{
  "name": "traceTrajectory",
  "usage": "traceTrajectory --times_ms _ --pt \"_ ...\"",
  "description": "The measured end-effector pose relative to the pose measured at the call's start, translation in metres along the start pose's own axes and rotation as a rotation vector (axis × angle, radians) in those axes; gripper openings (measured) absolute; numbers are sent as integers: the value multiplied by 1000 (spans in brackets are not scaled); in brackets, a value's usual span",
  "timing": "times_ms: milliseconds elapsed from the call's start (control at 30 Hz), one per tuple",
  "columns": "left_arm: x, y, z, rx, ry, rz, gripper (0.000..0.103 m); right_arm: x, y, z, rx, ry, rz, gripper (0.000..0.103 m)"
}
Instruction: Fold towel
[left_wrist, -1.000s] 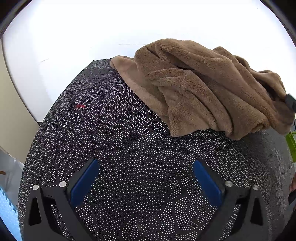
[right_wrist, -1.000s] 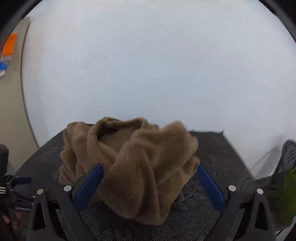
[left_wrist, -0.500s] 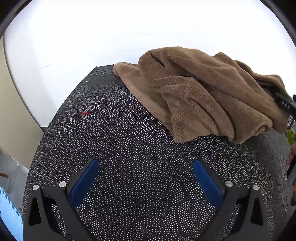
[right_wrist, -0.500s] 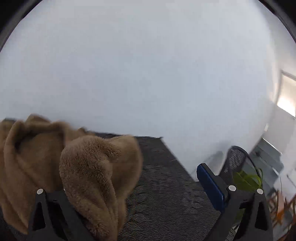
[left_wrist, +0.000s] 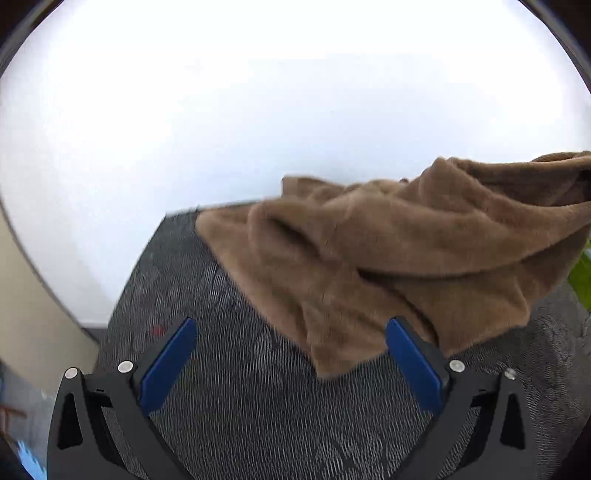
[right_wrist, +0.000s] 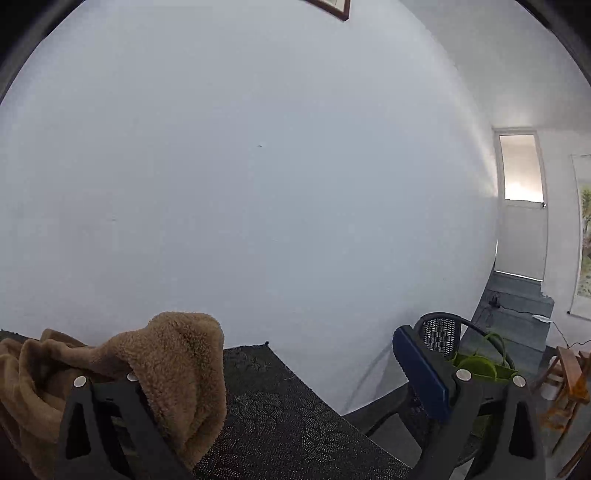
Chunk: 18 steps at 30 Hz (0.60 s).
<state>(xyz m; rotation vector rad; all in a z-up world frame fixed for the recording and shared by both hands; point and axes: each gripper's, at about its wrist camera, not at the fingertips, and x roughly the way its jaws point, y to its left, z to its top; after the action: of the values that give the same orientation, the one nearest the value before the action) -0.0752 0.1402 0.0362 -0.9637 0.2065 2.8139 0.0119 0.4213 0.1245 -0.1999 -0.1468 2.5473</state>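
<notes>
Left wrist view: left gripper (left_wrist: 291, 362) low in frame, blue pads spread wide, nothing between them, over the dark dotted tablecloth (left_wrist: 258, 406). Brown towel (left_wrist: 388, 258) lies bunched centre to right edge, its lower corner just beside the right pad.

Right wrist view: towel at lower left, draped over the left finger (right_wrist: 110, 417) of the right gripper (right_wrist: 295, 373). Fingers stand wide apart, not clamped. Black chair (right_wrist: 439, 332) and green bag (right_wrist: 480, 365) at lower right.

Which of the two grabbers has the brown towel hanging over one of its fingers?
The right gripper: the towel drapes over its left finger. The left gripper has both blue pads bare.
</notes>
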Motion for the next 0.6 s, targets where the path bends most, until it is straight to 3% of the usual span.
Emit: traceTrajectory --times_ms 67,133,167,267,500,600 --pt "-4 -10 3 49 -20 -48 103 -1 1 -1 -12 1 5 103" --pt "-11 -24 6 71 -10 -162 103 -1 1 -2 -15 -5 9 103" --pt "-14 -29 7 54 6 -244 103 -2 -2 -1 -14 -6 10 102" --pt "-16 -38 14 0 38 -363 103 -5 -2 -2 -7 2 17 103" --pt "-29 -68 53 -30 -7 -380 103 -16 -6 -8 3 -13 15 102" --pt "-16 -74 66 -62 23 -339 103 -25 -8 -6 15 -17 23 103"
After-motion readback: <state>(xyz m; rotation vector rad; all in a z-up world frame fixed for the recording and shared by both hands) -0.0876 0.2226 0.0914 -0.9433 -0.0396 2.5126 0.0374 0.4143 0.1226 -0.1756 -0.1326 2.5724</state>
